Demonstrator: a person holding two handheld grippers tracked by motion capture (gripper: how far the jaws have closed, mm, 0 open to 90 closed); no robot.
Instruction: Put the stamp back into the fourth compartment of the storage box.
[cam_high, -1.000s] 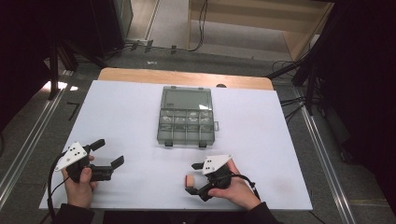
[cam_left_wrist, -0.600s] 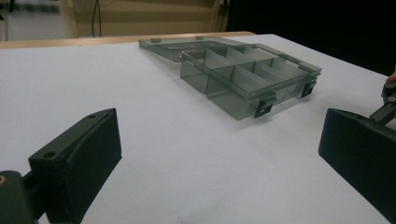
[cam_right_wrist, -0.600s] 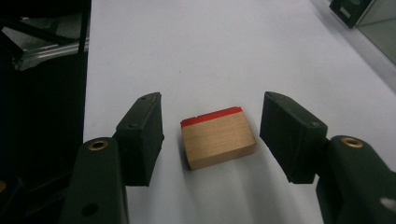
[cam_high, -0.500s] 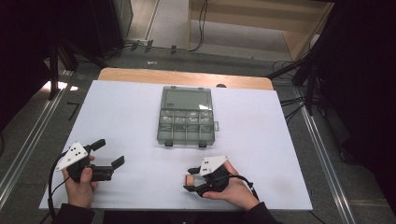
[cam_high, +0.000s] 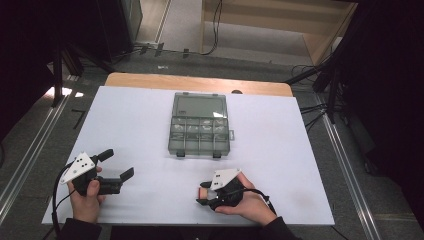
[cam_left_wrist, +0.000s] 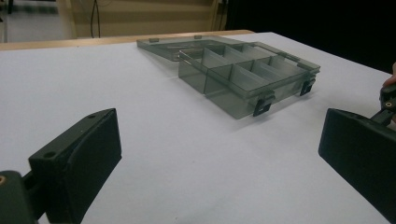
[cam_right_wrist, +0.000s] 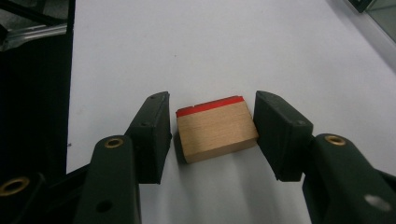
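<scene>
a: where's the block (cam_right_wrist: 216, 131)?
b: on the table (cam_high: 150, 115), between the right gripper (cam_right_wrist: 212, 128)'s narrow jaws, small gaps either side.
a: left gripper (cam_high: 116, 165)?
b: jaws wide, nothing between, facing the open box (cam_high: 200, 131).

Left gripper (cam_left_wrist: 219, 154): jaws spread wide, nothing between them, low over the white table surface (cam_left_wrist: 154, 135). Beyond the jaws, toward the right one, a translucent grey compartment box (cam_left_wrist: 243, 77) lies open, lid flat behind it, two dark latches facing the jaws. Compartment contents not discernible.
</scene>
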